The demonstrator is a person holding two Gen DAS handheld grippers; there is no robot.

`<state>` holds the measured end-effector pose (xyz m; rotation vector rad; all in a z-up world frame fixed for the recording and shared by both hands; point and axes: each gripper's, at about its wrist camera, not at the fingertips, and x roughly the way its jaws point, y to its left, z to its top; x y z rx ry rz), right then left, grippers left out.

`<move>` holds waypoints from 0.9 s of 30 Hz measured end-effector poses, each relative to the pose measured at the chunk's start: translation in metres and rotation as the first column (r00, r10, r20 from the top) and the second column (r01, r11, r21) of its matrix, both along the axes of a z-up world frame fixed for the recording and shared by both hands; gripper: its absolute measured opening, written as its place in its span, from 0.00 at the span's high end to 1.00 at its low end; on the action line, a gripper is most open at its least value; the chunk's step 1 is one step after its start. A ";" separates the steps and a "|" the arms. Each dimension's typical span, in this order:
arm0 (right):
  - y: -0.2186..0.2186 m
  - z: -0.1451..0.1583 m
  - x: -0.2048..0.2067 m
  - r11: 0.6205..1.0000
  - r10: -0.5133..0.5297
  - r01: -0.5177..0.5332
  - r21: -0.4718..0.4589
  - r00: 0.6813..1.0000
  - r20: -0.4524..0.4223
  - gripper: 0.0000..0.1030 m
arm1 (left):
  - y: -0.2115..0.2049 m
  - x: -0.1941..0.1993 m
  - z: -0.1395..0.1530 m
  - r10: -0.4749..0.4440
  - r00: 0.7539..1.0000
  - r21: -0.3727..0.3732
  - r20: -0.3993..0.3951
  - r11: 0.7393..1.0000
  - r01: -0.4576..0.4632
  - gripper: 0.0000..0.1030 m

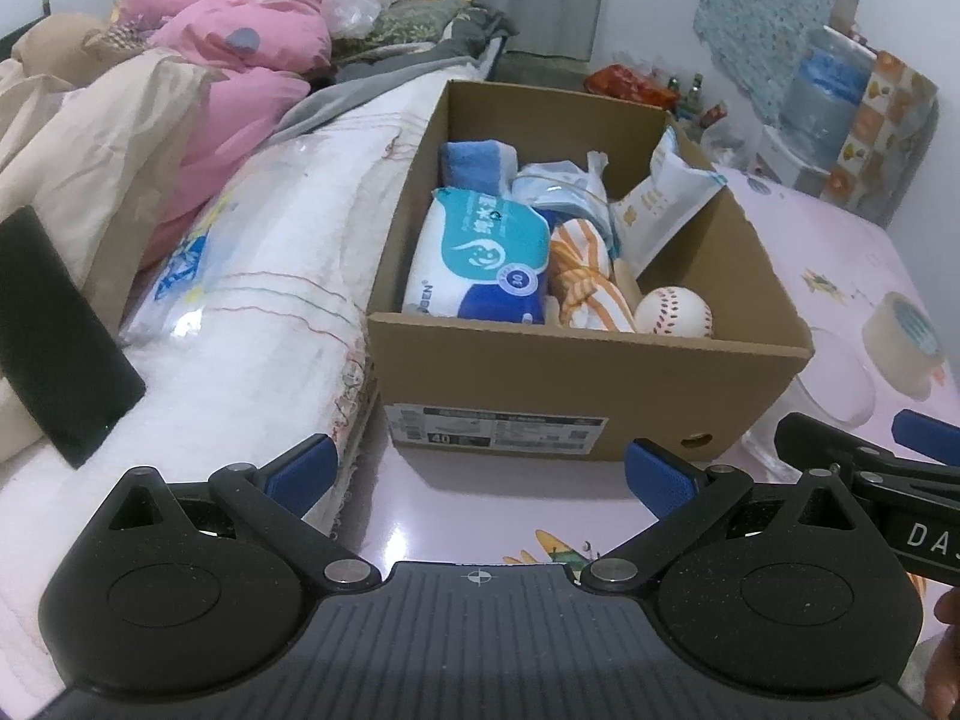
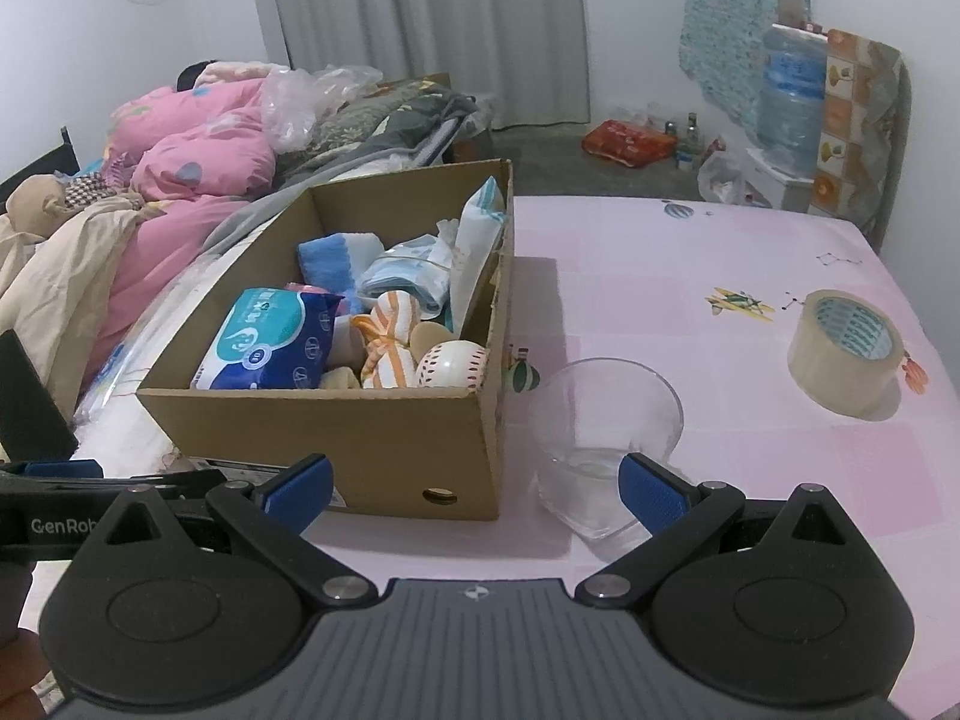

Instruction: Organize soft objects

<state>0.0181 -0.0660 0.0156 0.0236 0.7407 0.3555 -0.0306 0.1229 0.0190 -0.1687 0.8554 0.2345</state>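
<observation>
Cardboard box [image 2: 336, 420] stands on the pink desk [image 2: 720, 276], and everything else sits relative to it. Left of the box, pink bedding [image 1: 240, 54] is piled on the bed. Inside the box lie a wipes pack [image 2: 270, 342], a striped cloth [image 2: 387, 342] and a baseball [image 2: 459, 366]. In front of the box, the left claw [image 1: 480, 474] and right claw [image 2: 477, 480] both hang spread, pinching nothing. Right of the box stand a clear cup [image 2: 606, 414] and a tape roll [image 2: 846, 351].
</observation>
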 end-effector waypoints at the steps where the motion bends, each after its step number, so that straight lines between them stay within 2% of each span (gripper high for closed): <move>1: 0.000 0.000 0.000 1.000 -0.001 0.001 -0.001 1.000 0.000 0.14 | 0.000 0.000 0.000 -0.002 1.000 -0.002 -0.002 1.000 0.002 0.00; 27: -0.004 -0.004 0.001 1.000 -0.015 0.015 -0.018 1.000 -0.007 0.14 | -0.003 0.009 -0.008 -0.028 0.999 -0.035 -0.036 0.999 0.026 0.00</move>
